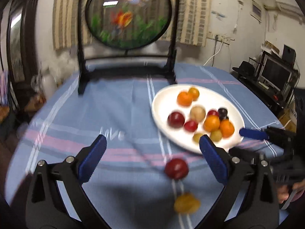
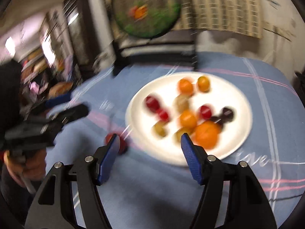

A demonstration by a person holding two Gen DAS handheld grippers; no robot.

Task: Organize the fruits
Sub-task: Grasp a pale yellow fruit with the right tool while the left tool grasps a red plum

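Observation:
A white plate (image 1: 164, 103) on the blue checked tablecloth holds several fruits: oranges, red and dark plums, yellow-green ones. It also shows in the right wrist view (image 2: 238, 99). A dark red plum (image 1: 176, 168) and a yellow fruit (image 1: 186, 203) lie on the cloth before the plate, between my left gripper's open fingers. My left gripper (image 1: 152, 143) is open and empty above the cloth. My right gripper (image 2: 149, 138) is open and empty over the plate's near edge, with the red plum (image 2: 122, 147) just behind its left finger. Both views are motion-blurred.
A round goldfish screen on a black stand (image 1: 127, 15) stands at the table's far side. The right gripper (image 1: 253, 133) shows at the plate's right edge. The left gripper (image 2: 63, 112) shows left of the plate. Shelves and a monitor (image 1: 274, 72) are beyond the table.

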